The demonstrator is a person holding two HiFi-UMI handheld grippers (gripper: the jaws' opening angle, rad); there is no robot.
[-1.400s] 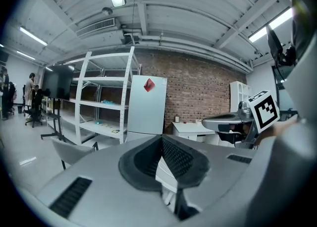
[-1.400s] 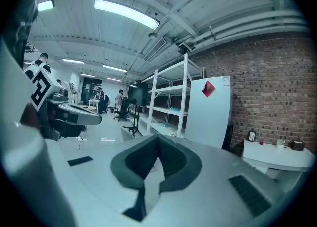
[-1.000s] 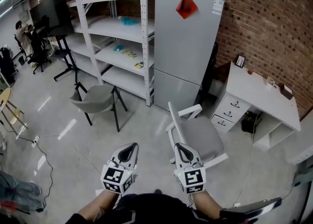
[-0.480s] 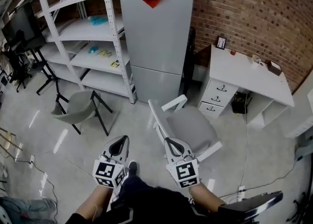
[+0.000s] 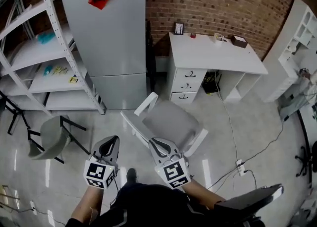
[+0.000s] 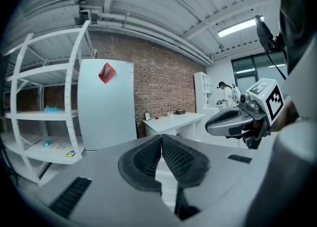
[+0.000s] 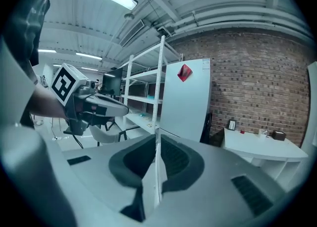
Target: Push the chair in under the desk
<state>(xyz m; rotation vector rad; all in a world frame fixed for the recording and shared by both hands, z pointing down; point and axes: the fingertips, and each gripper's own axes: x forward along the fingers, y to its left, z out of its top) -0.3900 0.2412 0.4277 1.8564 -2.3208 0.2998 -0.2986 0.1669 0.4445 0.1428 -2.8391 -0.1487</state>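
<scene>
Chair (image 5: 171, 122) stands well apart from the desk (image 5: 213, 52), its back toward the person, so by my reading the push has hardly begun. The left gripper (image 5: 109, 141) is closed and empty, beside the chair. The right gripper (image 5: 157, 144) is at the chair back's top; its jaws have just been opening to a slit, with a white edge, probably that back, showing unclamped in the gap.
</scene>
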